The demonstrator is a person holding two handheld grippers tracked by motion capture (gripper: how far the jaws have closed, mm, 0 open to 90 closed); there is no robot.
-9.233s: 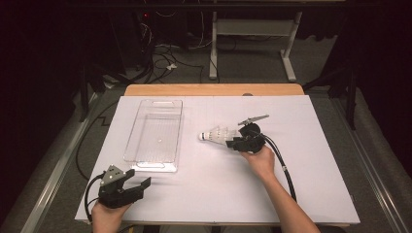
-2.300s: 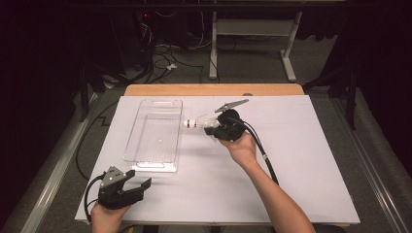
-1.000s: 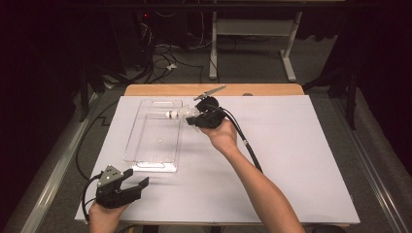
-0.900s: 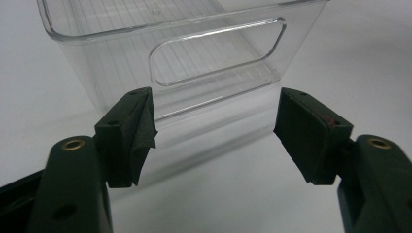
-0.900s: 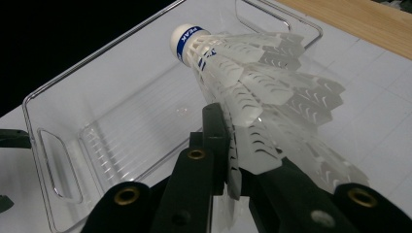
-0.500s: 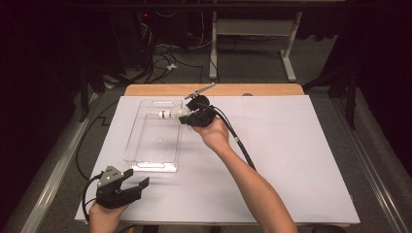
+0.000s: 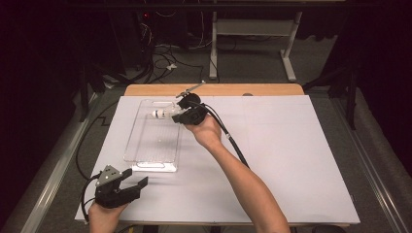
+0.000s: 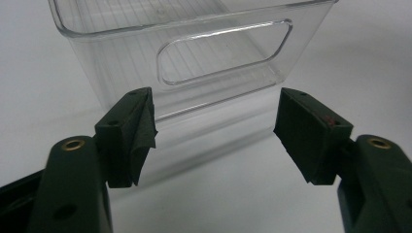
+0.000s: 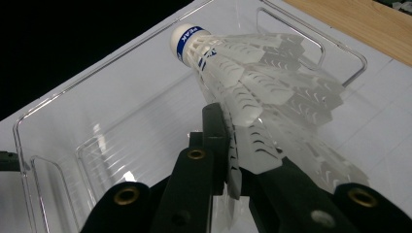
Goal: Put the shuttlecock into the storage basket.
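While the white table (image 7: 291, 160) carries everything, the landmark is the clear plastic bin (image 7: 154, 156), a long see-through tray w/ cut-out handles at its ends. It looks empty inside: just a bare ribbed floor, nothing lying in it.

Over the bin's far end, the right gripper (image 9: 235, 160) holds a white shuttlecock (image 9: 257, 92) by its feather skirt, jaws nearly shut on the feathers. Cork tip w/ blue band points across the bin's interior, above its floor, not resting on it.

Near the bin's near end, approx. just outside its short wall, the left gripper (image 8: 214, 131) sits w/ jaws spread wide, nothing between them, aimed at the handle cut-out.

Risks, as a judgement: biggest is the shuttlecock bouncing or rolling out if released from this height, since it's light and the bin's walls are low. Next, a hard pinch could crush or bend the feathers. Smallest, the gripper body could knock the bin's right wall and shift the lightweight bin.
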